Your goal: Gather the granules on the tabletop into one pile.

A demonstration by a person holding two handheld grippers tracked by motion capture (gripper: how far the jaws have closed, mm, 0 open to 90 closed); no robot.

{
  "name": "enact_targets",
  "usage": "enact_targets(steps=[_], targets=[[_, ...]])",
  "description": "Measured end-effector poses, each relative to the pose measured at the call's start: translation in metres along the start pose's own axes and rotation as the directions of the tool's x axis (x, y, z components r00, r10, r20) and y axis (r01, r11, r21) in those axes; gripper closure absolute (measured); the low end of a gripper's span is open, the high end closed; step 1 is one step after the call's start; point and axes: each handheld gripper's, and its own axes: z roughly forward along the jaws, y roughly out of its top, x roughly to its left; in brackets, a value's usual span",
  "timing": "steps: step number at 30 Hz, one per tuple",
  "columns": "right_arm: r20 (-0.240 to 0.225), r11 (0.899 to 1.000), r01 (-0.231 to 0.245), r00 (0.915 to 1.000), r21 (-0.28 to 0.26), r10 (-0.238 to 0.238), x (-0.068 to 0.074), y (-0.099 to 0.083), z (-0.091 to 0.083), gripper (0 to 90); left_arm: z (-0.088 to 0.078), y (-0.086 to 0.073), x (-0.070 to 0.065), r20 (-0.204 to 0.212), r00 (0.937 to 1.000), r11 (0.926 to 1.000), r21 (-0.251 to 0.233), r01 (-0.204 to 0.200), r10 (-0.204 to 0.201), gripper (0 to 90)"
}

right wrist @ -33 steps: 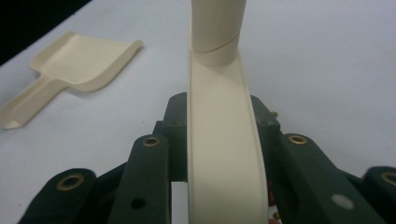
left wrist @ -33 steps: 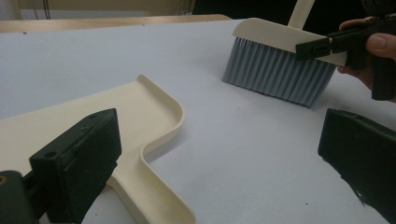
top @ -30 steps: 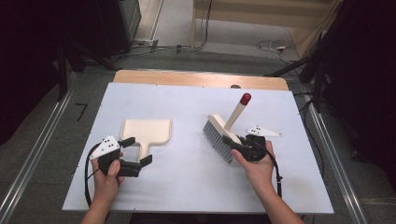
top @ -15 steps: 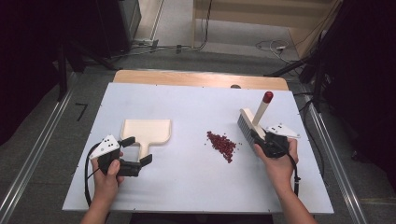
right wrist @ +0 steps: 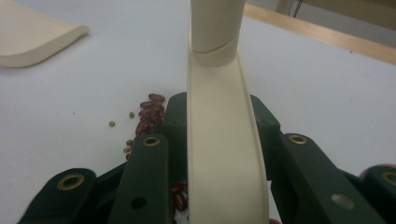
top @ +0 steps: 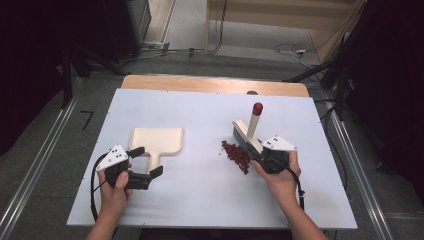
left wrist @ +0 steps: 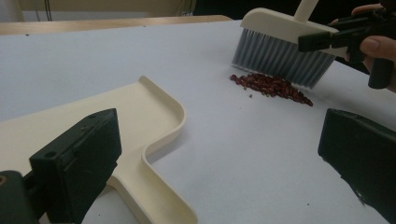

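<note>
A cream dustpan lies flat on the white table, left of centre. Its handle points toward my left gripper, whose jaws stand wide open on either side of that handle. In the left gripper view the dustpan sits by the left jaw. A pile of red beans lies right of centre. My right gripper is shut on the head of a cream brush with a red-tipped handle. The bristles rest just behind the beans. The right gripper view shows the brush head clamped between the jaws.
A wooden strip runs along the table's far edge. Metal rails flank the table on both sides. A few stray greenish specks lie near the beans. Bare table stretches between dustpan and beans.
The brush in my right gripper lifted off the beans and swung right, uncovering the pile, then came back to the pile's right side. The left gripper and dustpan stayed still.
</note>
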Motion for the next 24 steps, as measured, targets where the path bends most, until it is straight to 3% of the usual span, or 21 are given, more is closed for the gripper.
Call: enact_targets(steps=[5, 8, 15, 18, 24], targets=[[0.029, 1.0, -0.022, 0.9993, -0.02, 0.023, -0.014, 0.0, -0.002, 65.5, 0.001, 0.0, 0.0, -0.004, 1.0, 1.0, 0.004, -0.004, 0.004, 0.0], [0.062, 1.0, 0.004, 0.998, 0.001, -0.004, -0.017, -0.006, 0.002, 65.6, 0.001, 0.0, 0.0, -0.007, 1.0, 1.0, 0.007, -0.006, 0.006, 0.0], [-0.026, 1.0, 0.003, 0.9997, 0.005, -0.003, -0.005, -0.008, 0.005, 65.6, 0.001, 0.0, 0.0, -0.014, 0.9999, 1.0, 0.004, -0.008, 0.008, 0.0], [-0.034, 1.0, 0.027, 0.999, -0.004, -0.027, 0.001, -0.006, 0.003, 65.6, 0.0, 0.0, -0.001, -0.014, 0.9998, 0.9999, 0.005, -0.012, 0.012, 0.0], [-0.008, 0.998, -0.013, 0.9999, -0.054, 0.013, -0.009, -0.002, -0.005, 65.6, 0.0, 0.0, -0.001, -0.022, 0.9997, 0.9999, -0.001, -0.011, 0.011, 0.0]])
